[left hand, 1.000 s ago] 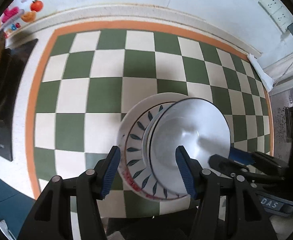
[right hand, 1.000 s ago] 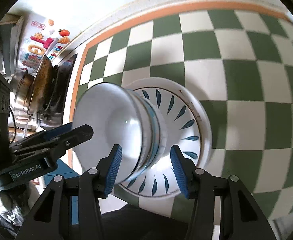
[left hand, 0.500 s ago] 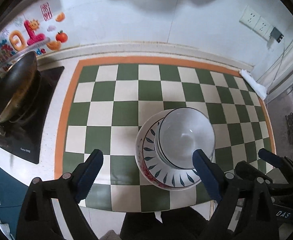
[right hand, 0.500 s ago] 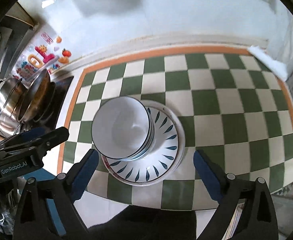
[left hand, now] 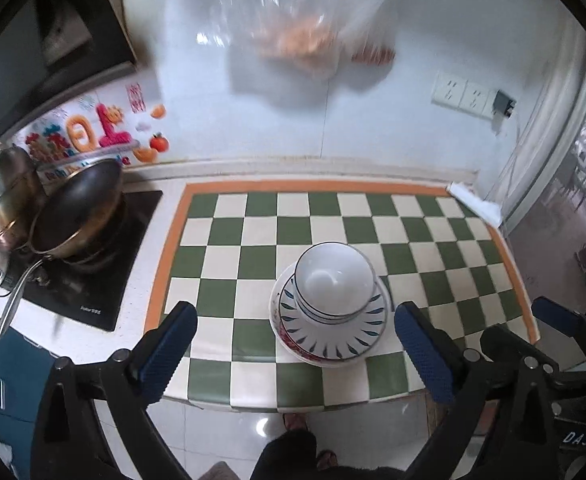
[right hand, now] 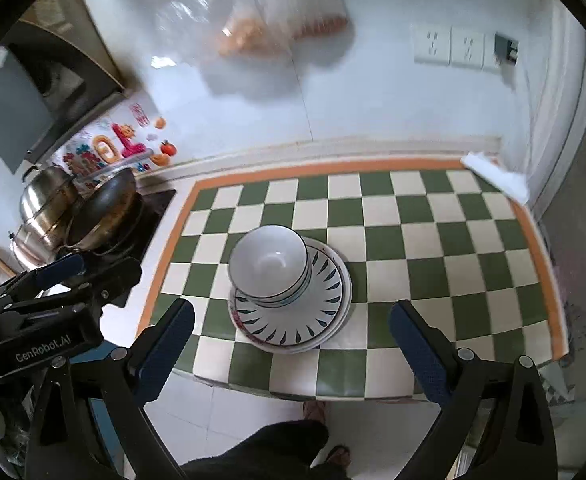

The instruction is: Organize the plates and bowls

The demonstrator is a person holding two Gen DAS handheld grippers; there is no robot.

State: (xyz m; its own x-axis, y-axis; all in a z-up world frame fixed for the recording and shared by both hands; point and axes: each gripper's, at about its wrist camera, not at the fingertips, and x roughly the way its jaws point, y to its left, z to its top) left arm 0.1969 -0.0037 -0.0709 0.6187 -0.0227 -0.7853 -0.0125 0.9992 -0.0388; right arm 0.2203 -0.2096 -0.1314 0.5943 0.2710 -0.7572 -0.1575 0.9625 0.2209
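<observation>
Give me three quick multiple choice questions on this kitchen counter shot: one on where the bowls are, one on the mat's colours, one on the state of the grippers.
1. Where do the bowls sit?
A. on the plates
B. in the wok
C. on the floor

2. Which colours are the mat's squares?
A. red and black
B. green and cream
C. blue and yellow

3. How are both grippers?
A. shut on a bowl
B. shut on a plate
C. open, holding nothing

Answers: 1 A, the bowls rest nested on the plates. 2 B, green and cream checks inside an orange border. 3 C, left gripper and right gripper spread wide, fingers clear of the stack.

Both wrist views above stacked bowls [left hand: 335,280]
</observation>
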